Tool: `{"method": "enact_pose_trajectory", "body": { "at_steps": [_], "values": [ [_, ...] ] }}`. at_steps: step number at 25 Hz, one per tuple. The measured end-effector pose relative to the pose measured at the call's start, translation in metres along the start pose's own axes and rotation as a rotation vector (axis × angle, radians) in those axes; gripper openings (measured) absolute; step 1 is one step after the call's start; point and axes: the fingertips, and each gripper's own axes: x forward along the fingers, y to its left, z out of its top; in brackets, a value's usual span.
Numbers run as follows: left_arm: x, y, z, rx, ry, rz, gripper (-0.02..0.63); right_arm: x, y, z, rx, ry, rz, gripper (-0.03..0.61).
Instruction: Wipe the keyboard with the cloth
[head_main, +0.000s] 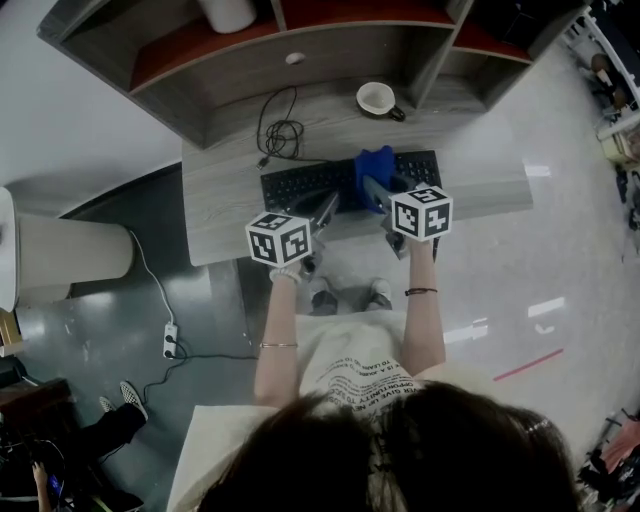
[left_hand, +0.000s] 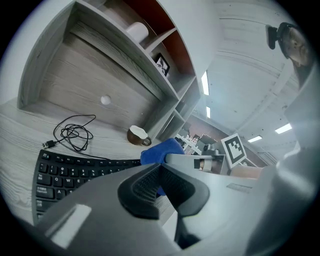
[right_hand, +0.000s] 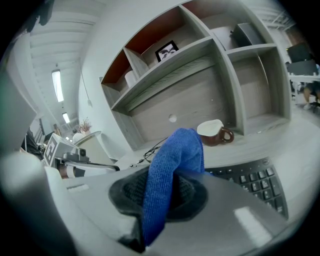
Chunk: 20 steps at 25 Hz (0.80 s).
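Note:
A black keyboard (head_main: 310, 182) lies along the front of the grey desk (head_main: 225, 200). My right gripper (head_main: 375, 190) is shut on a blue cloth (head_main: 375, 167), which bunches up over the keyboard's right-middle part. In the right gripper view the blue cloth (right_hand: 172, 172) hangs from between the pads, with the keyboard (right_hand: 252, 182) beyond it. My left gripper (head_main: 327, 208) is shut with nothing in it, held above the keyboard's front edge. The left gripper view shows the keyboard (left_hand: 65, 172) and the blue cloth (left_hand: 160, 151) past its pads.
A brown mug (head_main: 378, 98) with a white inside stands at the back of the desk. A coiled black cable (head_main: 280, 130) lies behind the keyboard. Shelves (head_main: 300, 40) rise at the desk's rear. A power strip (head_main: 170, 340) lies on the floor.

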Motion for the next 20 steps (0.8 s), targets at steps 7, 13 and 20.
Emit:
{"method": "enact_pose_trajectory", "body": {
  "at_steps": [7, 13, 20],
  "values": [
    [-0.011, 0.007, -0.002, -0.002, -0.002, 0.01, 0.002, 0.009, 0.012, -0.002, -0.002, 0.001, 0.013, 0.058],
    [-0.017, 0.012, -0.002, -0.001, -0.002, 0.012, 0.002, 0.016, 0.018, -0.004, -0.005, 0.005, 0.016, 0.058],
    [-0.021, 0.016, -0.003, -0.001, 0.001, 0.012, 0.002, 0.02, 0.023, -0.005, -0.006, 0.009, 0.019, 0.058]
  ]
}}
